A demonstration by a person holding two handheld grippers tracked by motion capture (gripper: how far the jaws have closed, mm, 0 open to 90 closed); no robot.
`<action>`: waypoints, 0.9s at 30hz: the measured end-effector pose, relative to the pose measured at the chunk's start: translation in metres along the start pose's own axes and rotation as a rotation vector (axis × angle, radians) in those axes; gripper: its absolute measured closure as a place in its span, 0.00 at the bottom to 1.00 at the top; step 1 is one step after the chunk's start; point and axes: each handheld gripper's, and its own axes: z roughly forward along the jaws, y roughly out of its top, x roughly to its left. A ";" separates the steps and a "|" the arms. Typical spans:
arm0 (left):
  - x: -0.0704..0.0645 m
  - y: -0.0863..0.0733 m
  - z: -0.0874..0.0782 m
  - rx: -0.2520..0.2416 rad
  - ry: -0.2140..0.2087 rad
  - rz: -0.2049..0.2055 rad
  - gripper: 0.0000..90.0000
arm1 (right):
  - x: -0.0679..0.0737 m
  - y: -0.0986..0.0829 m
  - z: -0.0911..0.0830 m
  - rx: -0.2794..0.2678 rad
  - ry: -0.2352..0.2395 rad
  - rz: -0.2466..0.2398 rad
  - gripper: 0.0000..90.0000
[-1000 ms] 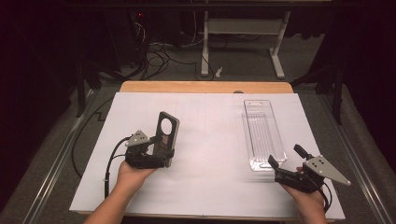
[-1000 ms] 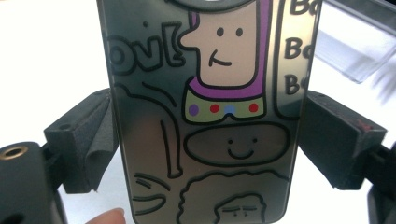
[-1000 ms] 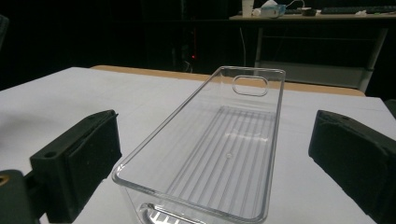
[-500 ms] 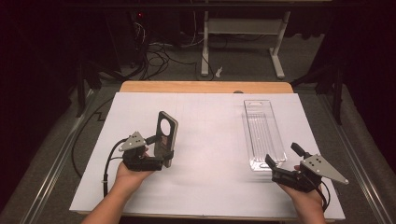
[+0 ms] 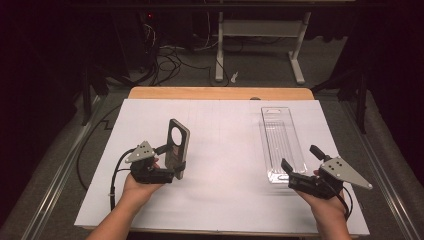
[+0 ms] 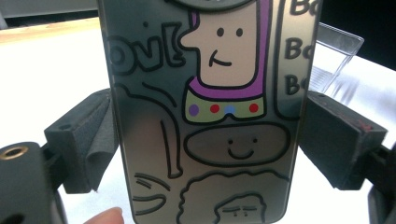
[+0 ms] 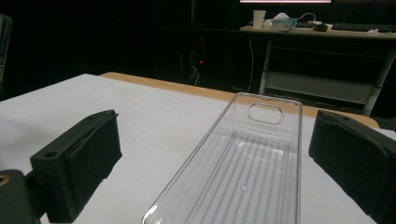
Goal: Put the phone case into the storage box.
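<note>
My left gripper (image 5: 172, 170) is clenched on the phone case (image 5: 176, 147), which stands upright between my pads with its cartoon print facing my camera. My right gripper (image 5: 300, 167) is released, jaws spread wide on either side of the near end of the clear plastic tray (image 5: 281, 142), touching nothing. I judge this the carry step: the case is lifted and the tray waits. Next I should steady the tray with my right jaws and bring the case across to lay it inside. Under my jaws lies a white sheet (image 5: 225, 200) over a wooden table (image 5: 220, 93); beyond is a dark room with cables and a desk frame (image 5: 260, 30)
</note>
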 end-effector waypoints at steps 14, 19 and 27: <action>-0.001 0.000 0.000 0.003 -0.008 0.017 0.15 | 0.021 0.030 0.036 -0.024 0.034 -0.036 0.03; -0.002 0.000 0.001 0.005 -0.019 0.023 0.15 | 0.034 0.038 0.050 -0.042 0.064 -0.046 0.03; -0.005 0.000 0.002 0.003 -0.033 0.032 0.15 | 0.059 0.041 0.072 -0.045 0.125 -0.059 0.02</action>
